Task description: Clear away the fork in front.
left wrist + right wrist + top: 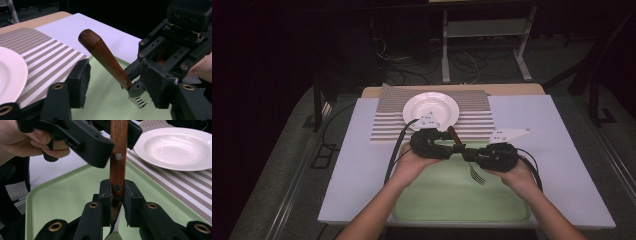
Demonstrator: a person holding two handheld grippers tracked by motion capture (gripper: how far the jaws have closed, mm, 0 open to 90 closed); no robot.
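Fork (117,165) pinched at the handle's lower end by right gripper (117,200), wooden handle rising obliquely between the spread jaws of left gripper (112,80), tines hanging over green tray (432,200).

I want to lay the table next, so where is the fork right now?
The fork is clamped in the right gripper above the green tray, near the table's middle, its wooden handle pointing toward the white plate.
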